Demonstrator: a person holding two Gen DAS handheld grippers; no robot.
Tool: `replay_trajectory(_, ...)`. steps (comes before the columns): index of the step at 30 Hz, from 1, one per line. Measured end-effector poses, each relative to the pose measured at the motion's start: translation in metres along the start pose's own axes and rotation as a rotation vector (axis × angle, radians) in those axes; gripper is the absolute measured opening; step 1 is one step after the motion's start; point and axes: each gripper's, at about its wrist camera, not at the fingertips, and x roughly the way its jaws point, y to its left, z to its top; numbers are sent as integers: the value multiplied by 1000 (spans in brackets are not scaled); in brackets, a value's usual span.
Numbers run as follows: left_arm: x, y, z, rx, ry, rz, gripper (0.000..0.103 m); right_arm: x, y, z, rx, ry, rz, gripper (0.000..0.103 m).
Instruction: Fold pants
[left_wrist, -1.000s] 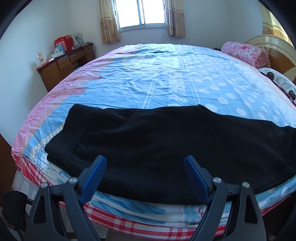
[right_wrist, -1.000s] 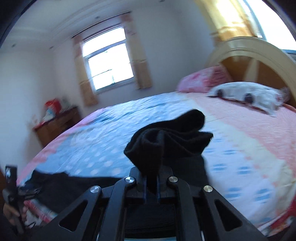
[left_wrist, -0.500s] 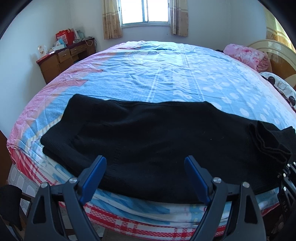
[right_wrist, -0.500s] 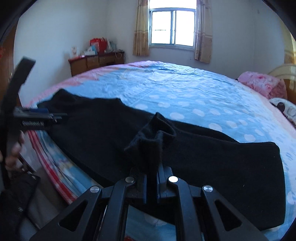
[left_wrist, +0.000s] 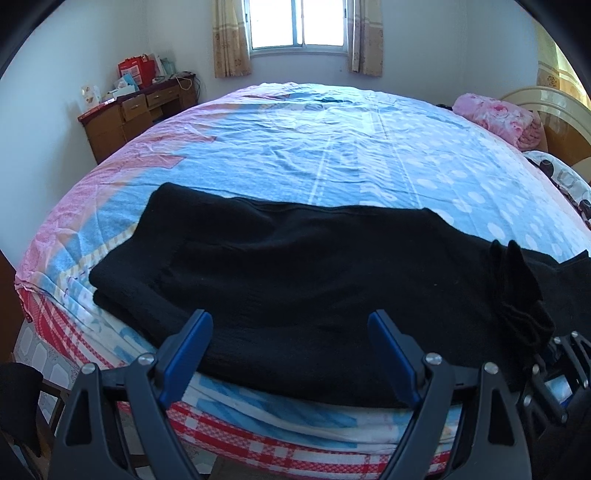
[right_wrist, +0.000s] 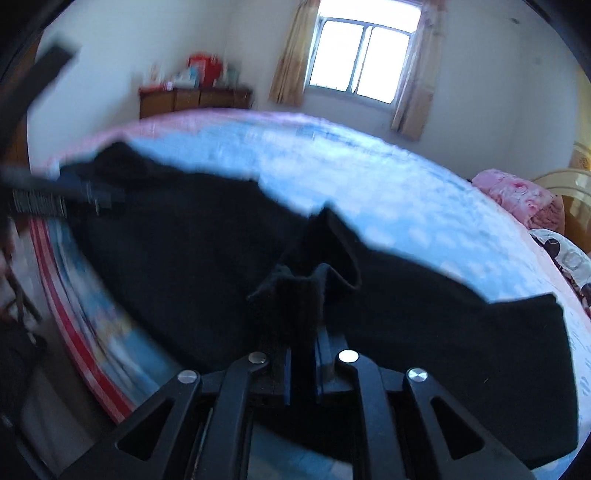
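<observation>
Black pants (left_wrist: 303, 280) lie stretched across the near edge of the bed, waist end at the left. My left gripper (left_wrist: 290, 328) is open and empty, just above the pants' near edge. My right gripper (right_wrist: 301, 354) is shut on the bunched leg cuff (right_wrist: 321, 266) of the pants and holds it over the middle of the garment. The cuff (left_wrist: 517, 291) and the right gripper (left_wrist: 554, 362) also show at the lower right of the left wrist view. The left gripper (right_wrist: 70, 195) appears blurred at the left of the right wrist view.
The bed (left_wrist: 332, 147) has a blue, pink and red-checked sheet. A wooden dresser (left_wrist: 140, 110) with clutter stands at the back left by the wall. A pink folded blanket (left_wrist: 498, 118), a spotted pillow (left_wrist: 565, 181) and the headboard (left_wrist: 554, 110) are at the right.
My right gripper has carried the cuff leftward over the pants, toward the waist end, so the leg is folding over. My left gripper has stayed open near the front edge.
</observation>
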Motion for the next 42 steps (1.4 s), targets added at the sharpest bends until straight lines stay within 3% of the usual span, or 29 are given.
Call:
replay_trajectory(2,0,4,1,-14,2,-3,89,-7,13,-3,-107,-40,-42,29)
replay_trajectory(4,0,6,1,-26,5,-8,89,-8,16,-4,-132,-28,-48,33)
replay_trajectory(7,-1,6,0,-17,3,-4,89,-7,5,-2,-63,-5,-2,35)
replay_trajectory(9,-2,6,1,-13,-2,1,89,-12,-7,3,14,14,85,43)
replay_trajectory(11,-1,6,1,-20,-3,-1,89,-31,-16,6,81,-26,214,58)
replay_trajectory(13,0,7,1,-24,4,0,89,-50,-27,11,154,-91,329,59)
replay_trajectory(15,-1,6,1,-25,4,0,89,-66,-47,19,253,-172,385,59)
replay_trajectory(17,-3,4,1,-19,-2,-1,89,-66,-68,28,348,-202,362,53)
replay_trajectory(18,-3,3,1,-13,-4,-1,89,-59,-75,32,378,-180,333,42)
replay_trajectory(19,-3,2,1,-7,-5,-1,89,-49,-82,35,402,-148,286,15)
replay_trajectory(20,-3,1,1,-2,-4,1,89,-34,-89,37,428,-102,216,9)
replay_trajectory(22,-2,1,1,5,-1,9,89,-6,-95,37,473,-33,179,8)
replay_trajectory(24,2,2,1,6,7,24,89,18,-92,33,495,16,205,8)
replay_trajectory(28,7,4,0,17,20,58,89,43,-81,28,525,21,195,9)
replay_trajectory(32,9,5,-2,29,16,81,89,40,-67,24,526,6,152,9)
replay_trajectory(37,4,8,-2,52,-12,119,89,24,-70,21,611,-27,162,9)
replay_trajectory(42,-1,26,4,11,-41,157,91,-7,-67,17,565,-31,195,10)
